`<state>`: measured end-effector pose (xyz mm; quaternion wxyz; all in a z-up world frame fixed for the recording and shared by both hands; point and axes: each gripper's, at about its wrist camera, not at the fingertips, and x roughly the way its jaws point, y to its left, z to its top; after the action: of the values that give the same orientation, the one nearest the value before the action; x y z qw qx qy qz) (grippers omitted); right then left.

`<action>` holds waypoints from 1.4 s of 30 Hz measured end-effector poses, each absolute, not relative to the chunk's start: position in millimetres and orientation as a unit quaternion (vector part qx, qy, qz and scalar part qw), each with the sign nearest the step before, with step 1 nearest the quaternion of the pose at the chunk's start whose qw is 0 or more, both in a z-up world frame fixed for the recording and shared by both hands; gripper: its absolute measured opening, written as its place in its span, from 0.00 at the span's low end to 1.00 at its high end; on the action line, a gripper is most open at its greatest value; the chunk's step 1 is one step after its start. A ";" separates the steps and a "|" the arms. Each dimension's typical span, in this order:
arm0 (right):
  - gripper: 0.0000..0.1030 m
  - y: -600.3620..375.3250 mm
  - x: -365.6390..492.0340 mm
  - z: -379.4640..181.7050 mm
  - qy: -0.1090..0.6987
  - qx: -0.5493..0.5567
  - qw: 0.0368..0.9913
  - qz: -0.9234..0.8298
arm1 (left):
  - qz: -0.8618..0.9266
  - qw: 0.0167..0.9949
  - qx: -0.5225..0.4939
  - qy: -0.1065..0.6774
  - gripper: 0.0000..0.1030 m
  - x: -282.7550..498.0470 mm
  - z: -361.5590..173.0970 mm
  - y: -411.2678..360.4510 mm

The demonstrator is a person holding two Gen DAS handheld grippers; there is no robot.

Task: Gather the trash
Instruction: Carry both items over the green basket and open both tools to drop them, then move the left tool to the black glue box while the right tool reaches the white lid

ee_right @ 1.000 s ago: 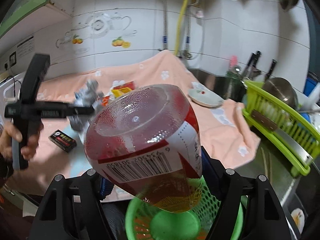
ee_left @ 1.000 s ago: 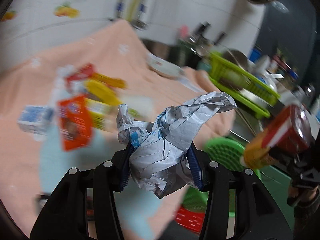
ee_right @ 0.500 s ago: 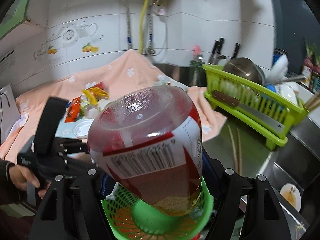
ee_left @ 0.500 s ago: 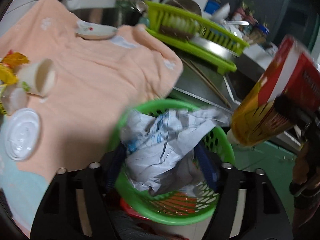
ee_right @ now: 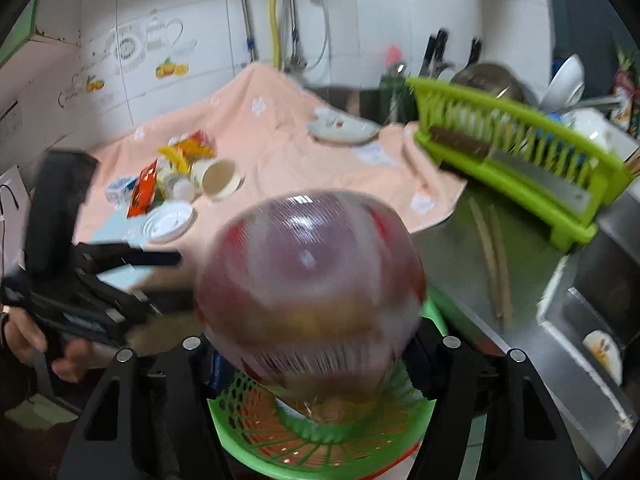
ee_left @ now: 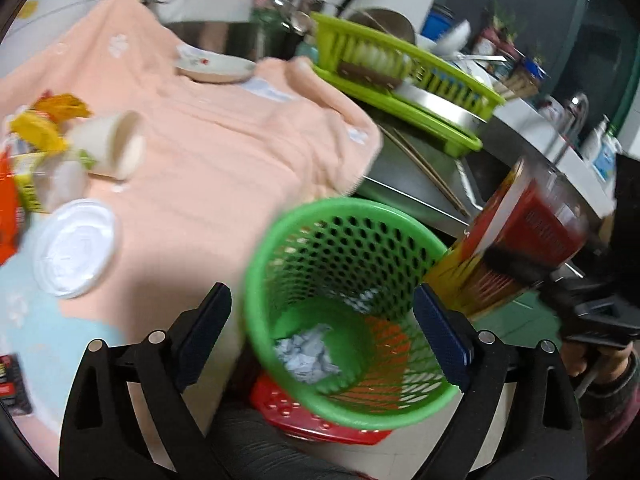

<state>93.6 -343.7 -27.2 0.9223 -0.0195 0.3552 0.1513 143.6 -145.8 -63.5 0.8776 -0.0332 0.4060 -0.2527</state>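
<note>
A green mesh bin (ee_left: 348,268) stands below the counter edge, with crumpled paper (ee_left: 308,354) lying at its bottom. My left gripper (ee_left: 322,334) is open and empty above the bin. My right gripper (ee_right: 312,364) is shut on a red plastic bottle (ee_right: 312,280), neck down over the bin (ee_right: 320,440). The bottle also shows in the left wrist view (ee_left: 516,244) at the bin's right rim. More trash lies on the peach cloth: a paper cup (ee_left: 114,146), a white lid (ee_left: 74,248) and wrappers (ee_left: 36,128).
A green dish rack (ee_left: 404,76) with dishes stands at the back right beside a steel sink (ee_right: 596,304). A plate (ee_left: 216,68) sits on the cloth's far side. Chopsticks (ee_left: 428,168) lie on the steel counter. A red basket (ee_left: 304,420) sits under the bin.
My left gripper opened and the crumpled paper dropped into the green bin. The right gripper tipped the bottle further neck-down over the bin.
</note>
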 end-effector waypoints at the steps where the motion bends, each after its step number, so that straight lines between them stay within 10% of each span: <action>1: 0.61 -339.9 98.2 -34.3 0.368 -0.019 0.917 0.152 | -0.247 0.881 -0.034 0.403 0.89 142.3 -61.9 -139.5; 15: 0.71 -310.2 134.4 -97.3 0.474 0.042 0.862 0.176 | -0.146 0.914 -0.079 0.371 0.89 126.3 -50.9 -32.5; 42: 0.87 -197.9 158.1 -45.2 0.408 -0.054 0.873 0.263 | 0.027 0.911 -0.169 0.375 0.90 81.9 -64.5 138.2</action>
<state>158.1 -197.9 -45.2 0.8728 -0.0537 0.4079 0.2626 81.9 138.2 -64.5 0.9113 -0.1686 0.3748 0.0270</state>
